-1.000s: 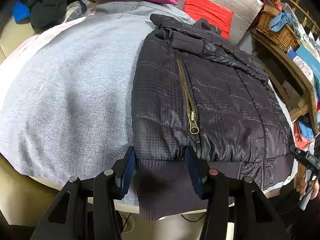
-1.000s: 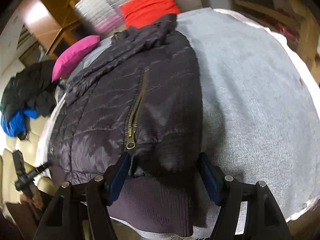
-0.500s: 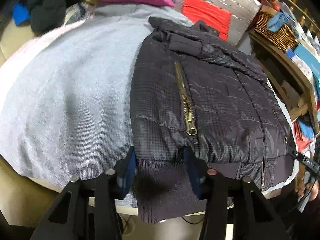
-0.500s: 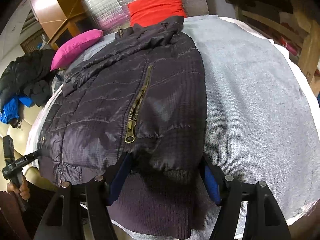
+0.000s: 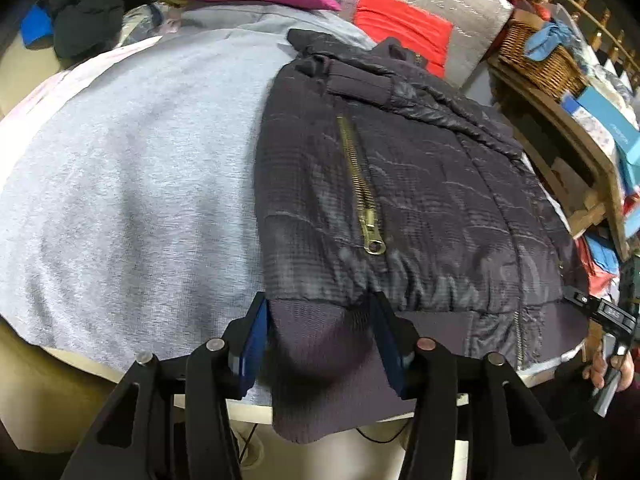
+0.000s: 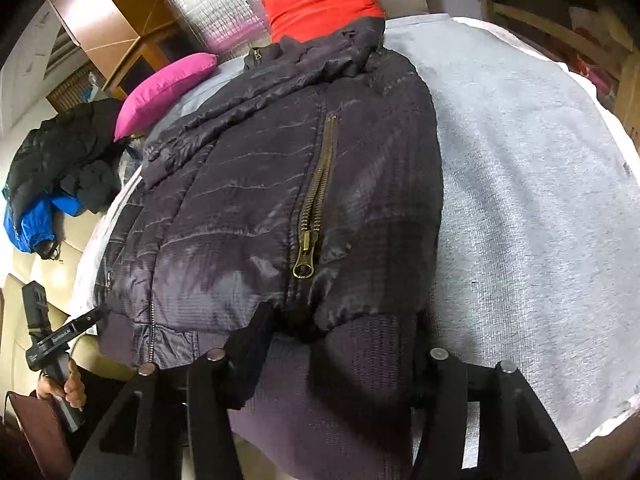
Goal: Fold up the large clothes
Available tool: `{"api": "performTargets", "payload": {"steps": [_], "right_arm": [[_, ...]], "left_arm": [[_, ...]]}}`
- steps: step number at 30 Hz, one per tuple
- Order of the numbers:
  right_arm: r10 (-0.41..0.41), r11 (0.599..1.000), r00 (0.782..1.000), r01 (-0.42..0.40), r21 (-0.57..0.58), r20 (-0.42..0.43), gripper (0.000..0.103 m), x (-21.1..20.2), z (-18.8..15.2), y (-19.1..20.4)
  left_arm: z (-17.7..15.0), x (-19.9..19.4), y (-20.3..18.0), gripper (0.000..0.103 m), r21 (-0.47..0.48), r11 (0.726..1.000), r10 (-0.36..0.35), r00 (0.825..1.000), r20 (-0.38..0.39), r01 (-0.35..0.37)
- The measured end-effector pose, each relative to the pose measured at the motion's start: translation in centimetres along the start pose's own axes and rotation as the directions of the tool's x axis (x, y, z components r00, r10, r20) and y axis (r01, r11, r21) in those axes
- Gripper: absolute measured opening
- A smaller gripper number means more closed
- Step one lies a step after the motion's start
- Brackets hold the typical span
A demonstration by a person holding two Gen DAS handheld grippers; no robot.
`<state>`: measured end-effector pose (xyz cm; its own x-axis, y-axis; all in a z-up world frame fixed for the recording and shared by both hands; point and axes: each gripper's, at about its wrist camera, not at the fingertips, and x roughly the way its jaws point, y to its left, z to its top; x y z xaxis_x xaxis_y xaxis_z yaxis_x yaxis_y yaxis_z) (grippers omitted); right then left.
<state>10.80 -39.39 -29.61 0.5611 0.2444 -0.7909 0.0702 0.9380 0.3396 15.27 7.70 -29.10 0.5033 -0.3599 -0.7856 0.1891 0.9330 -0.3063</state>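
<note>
Dim indoor light, soft sheen on jacket [image 5: 420,184], shadow pooled beneath gripper fingers [image 5: 256,344], strong fisheye bending at edges, black corners, slight motion blur

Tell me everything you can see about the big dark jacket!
The dark puffer jacket lies flat on a grey cloth, folded narrow, with a sleeve laid across its top. Its shell looks shiny and quilted. A brass zipper runs down the front, with its pull low. The ribbed knit hem hangs over the table edge. The left gripper and right gripper each have open fingers on either side of that hem.
</note>
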Motion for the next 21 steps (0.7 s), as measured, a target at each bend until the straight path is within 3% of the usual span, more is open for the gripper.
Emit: {"api": "performTargets", "payload": {"steps": [3, 5, 7, 10, 12, 16, 19, 21], "right_arm": [[-0.020, 0.999, 1.000, 0.020, -0.045, 0.002, 0.067, 0.3, -0.2, 0.9], [-0.020, 0.997, 1.000, 0.020, -0.074, 0.000, 0.067, 0.5, -0.4, 1.3], [-0.038, 0.993, 0.999, 0.039, -0.108, 0.006, 0.062, 0.5, -0.6, 1.7], [-0.046, 0.989, 0.999, 0.049, -0.143, 0.027, 0.047, 0.2, -0.9, 2.2], [-0.037, 0.990, 0.999, 0.041, -0.135, 0.029, 0.047, 0.0, -1.0, 1.9], [-0.039, 0.991, 0.999, 0.041, -0.128, 0.022, 0.048, 0.1, -0.9, 1.8], [-0.029, 0.995, 1.000, 0.029, -0.096, 0.005, 0.054, 0.3, -0.9, 1.4], [-0.025, 0.995, 1.000, 0.025, -0.101, 0.001, 0.059, 0.5, -0.9, 1.7]], "left_arm": [[-0.5, -0.1, -1.3, 0.047, 0.090, 0.995, 0.034, 0.999, 0.023, -0.036], [-0.5, 0.0, -1.7, 0.040, 0.123, 0.991, 0.052, 0.998, 0.032, -0.055], [-0.4, -0.2, -1.5, 0.034, 0.115, 0.992, 0.046, 0.998, 0.037, -0.050], [-0.2, -0.3, -1.0, 0.030, 0.089, 0.995, 0.032, 0.999, 0.041, -0.035], [-0.1, 0.0, -1.1, 0.031, 0.092, 0.995, 0.044, 0.998, 0.036, -0.047], [-0.1, 0.6, -0.4, 0.055, 0.027, 0.996, 0.079, 0.997, 0.001, -0.079], [-0.2, 0.6, 0.2, 0.056, -0.001, 0.999, 0.055, 0.998, -0.002, -0.055], [-0.3, 0.5, -0.1, 0.049, 0.029, 0.999, 0.038, 0.999, 0.004, -0.038]]}}
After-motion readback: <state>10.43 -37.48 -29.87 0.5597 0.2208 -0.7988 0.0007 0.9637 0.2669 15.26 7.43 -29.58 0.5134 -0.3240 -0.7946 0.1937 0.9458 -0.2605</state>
